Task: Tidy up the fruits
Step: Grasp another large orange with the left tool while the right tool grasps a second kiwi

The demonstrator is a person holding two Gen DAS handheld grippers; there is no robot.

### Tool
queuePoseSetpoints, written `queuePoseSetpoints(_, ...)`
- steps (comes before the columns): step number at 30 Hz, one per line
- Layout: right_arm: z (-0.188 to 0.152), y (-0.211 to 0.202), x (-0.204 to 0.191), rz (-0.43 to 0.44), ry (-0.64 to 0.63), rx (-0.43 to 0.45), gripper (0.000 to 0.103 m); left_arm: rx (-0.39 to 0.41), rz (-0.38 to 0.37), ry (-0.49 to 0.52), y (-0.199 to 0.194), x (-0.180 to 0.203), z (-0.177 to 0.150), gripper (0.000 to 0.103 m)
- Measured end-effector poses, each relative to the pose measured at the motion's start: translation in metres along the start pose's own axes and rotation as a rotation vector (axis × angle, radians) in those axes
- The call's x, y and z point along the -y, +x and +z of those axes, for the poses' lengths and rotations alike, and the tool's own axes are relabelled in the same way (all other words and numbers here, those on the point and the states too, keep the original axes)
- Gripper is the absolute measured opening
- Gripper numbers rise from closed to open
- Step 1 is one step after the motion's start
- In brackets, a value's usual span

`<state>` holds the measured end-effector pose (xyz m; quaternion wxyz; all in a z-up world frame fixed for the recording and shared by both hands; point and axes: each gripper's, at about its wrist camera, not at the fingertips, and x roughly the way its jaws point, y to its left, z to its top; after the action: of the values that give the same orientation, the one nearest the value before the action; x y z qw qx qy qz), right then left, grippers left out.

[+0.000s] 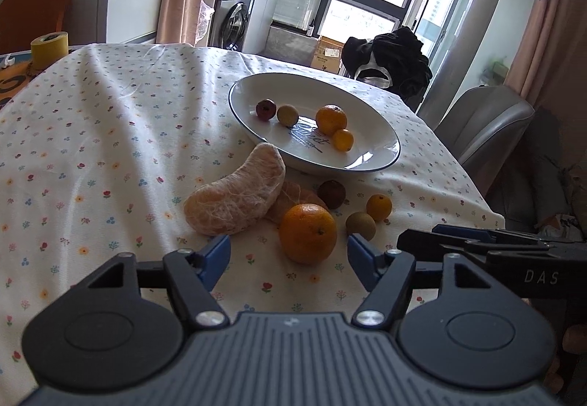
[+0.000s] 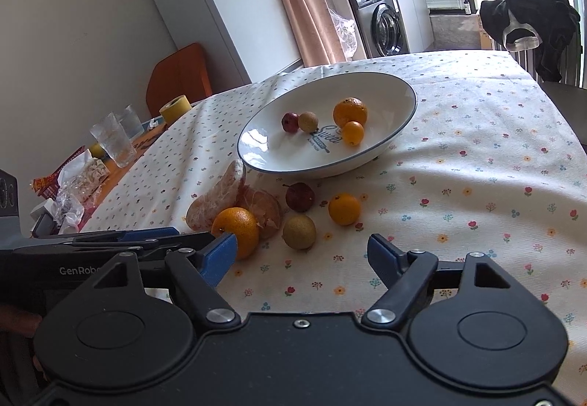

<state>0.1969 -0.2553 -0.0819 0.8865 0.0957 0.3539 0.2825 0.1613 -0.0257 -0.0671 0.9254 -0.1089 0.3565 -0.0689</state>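
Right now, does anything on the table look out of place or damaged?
Yes. Two peeled citrus pieces lie bare on the tablecloth, one leaning against the plate rim, beside the whole fruits. Nothing looks spilled or broken.

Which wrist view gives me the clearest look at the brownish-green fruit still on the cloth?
The right wrist view: the brownish-green fruit sits whole and unobstructed, just ahead of the open right gripper. In the left wrist view the same fruit is smaller, off to the right, with a blue fingertip overlapping its lower edge.
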Motion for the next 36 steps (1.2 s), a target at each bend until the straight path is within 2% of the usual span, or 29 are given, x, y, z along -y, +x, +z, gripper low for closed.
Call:
queuePoseSetpoints(6,0.004,0.006,0.005,0.013,0.015,-0.006,0.066,-0.017,-0.010,-0.001,0.013,0.008,0.005,0.065)
queuePoseSetpoints(14,0.007,0.011,0.009,0.006,0.023,-0.023,0.064,-0.046,-0.030,-0.008,0.030,0.011,0.009,0.059)
queuePoseSetpoints(17,0.008,0.014,0.008,0.005,0.018,-0.028,0.064,-0.056,-0.035,-0.018,0.035,0.010,0.010,0.050)
queuePoseSetpoints(19,0.009,0.016,0.008,0.003,0.016,-0.030,0.064,-0.056,-0.028,-0.019,0.036,0.008,0.010,0.039)
queuePoseSetpoints(36,0.014,0.042,-0.005,0.002,-0.010,-0.060,0.062,0.006,-0.010,-0.052,0.001,-0.010,0.012,0.039)
